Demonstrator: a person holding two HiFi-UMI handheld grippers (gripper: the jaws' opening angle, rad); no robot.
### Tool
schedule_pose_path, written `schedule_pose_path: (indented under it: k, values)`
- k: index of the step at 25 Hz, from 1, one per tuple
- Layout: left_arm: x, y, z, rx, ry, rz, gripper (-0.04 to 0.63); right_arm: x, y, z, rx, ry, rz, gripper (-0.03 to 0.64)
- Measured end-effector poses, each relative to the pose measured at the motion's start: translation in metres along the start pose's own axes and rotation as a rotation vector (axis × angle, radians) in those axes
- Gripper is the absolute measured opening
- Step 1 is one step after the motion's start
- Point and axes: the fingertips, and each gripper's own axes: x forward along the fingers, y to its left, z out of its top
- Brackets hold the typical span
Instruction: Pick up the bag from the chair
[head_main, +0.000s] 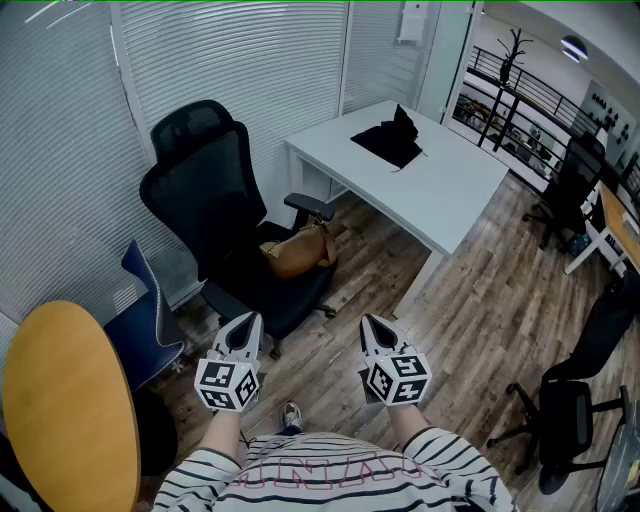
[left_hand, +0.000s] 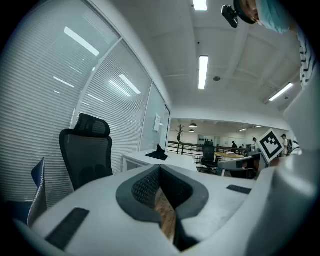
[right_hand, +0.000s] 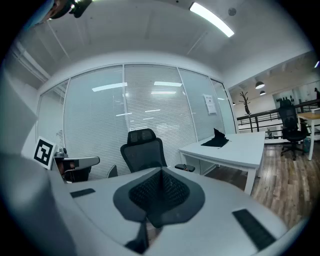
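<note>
A tan-brown bag (head_main: 298, 250) lies on the seat of a black mesh office chair (head_main: 215, 200), its strap draped toward the armrest. My left gripper (head_main: 247, 322) and right gripper (head_main: 372, 324) hover side by side in front of the chair, well short of the bag, both shut with nothing between the jaws. In the left gripper view the chair (left_hand: 86, 155) stands at the left, and the left gripper (left_hand: 159, 167) is shut. The right gripper view shows the chair (right_hand: 142, 150) straight ahead over the shut right gripper (right_hand: 161, 171). The bag is hidden in both gripper views.
A white desk (head_main: 440, 190) with a black cloth (head_main: 390, 140) on it stands right of the chair. A round wooden table (head_main: 70, 410) and a blue chair (head_main: 150, 310) are at the left. More black chairs (head_main: 575, 400) stand at the right. Blinds cover the glass wall behind.
</note>
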Motion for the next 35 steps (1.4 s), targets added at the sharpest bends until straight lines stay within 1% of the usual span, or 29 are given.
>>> schedule_pose_path:
  k: [7,9,11,14,15,16,17,18,19,24,27,32,35]
  values:
    - [0.029,0.032,-0.006,-0.032,0.012,-0.018,0.026,0.039,0.000,0.001,0.000,0.013,-0.024,0.028]
    - [0.038,0.040,-0.007,-0.044,0.002,-0.036,0.026,0.050,0.000,0.005,0.027,-0.017,-0.014,0.028]
    - [0.049,0.048,-0.007,-0.059,-0.006,-0.061,0.026,0.063,0.000,0.009,0.075,-0.046,0.008,0.029]
    - [0.065,0.059,-0.008,-0.059,0.019,-0.093,0.031,0.082,-0.004,0.006,0.099,-0.033,-0.018,0.035]
    - [0.070,0.063,-0.010,-0.059,0.034,-0.100,0.031,0.088,-0.005,0.004,0.104,-0.028,-0.030,0.045]
    - [0.075,0.068,-0.012,-0.060,0.049,-0.107,0.036,0.094,-0.006,0.003,0.113,-0.024,-0.038,0.078]
    - [0.081,0.072,-0.015,-0.064,0.064,-0.113,0.078,0.100,-0.007,0.002,0.122,-0.021,-0.044,0.138]
    - [0.086,0.077,-0.017,-0.068,0.078,-0.119,0.164,0.106,-0.008,0.002,0.130,-0.019,-0.049,0.184]
    - [0.092,0.080,-0.020,-0.072,0.091,-0.126,0.199,0.111,-0.009,0.001,0.137,-0.017,-0.054,0.186]
    - [0.118,0.097,-0.024,-0.091,0.115,-0.138,0.199,0.137,-0.020,-0.001,0.163,-0.003,-0.081,0.186]
    - [0.133,0.105,-0.024,-0.090,0.120,-0.122,0.201,0.156,-0.031,0.003,0.168,0.002,-0.075,0.186]
    - [0.159,0.122,-0.022,-0.115,0.115,-0.031,0.207,0.192,-0.054,0.013,0.160,0.023,-0.025,0.186]
    - [0.180,0.124,-0.017,-0.132,0.103,0.026,0.209,0.215,-0.074,0.019,0.153,0.054,0.019,0.186]
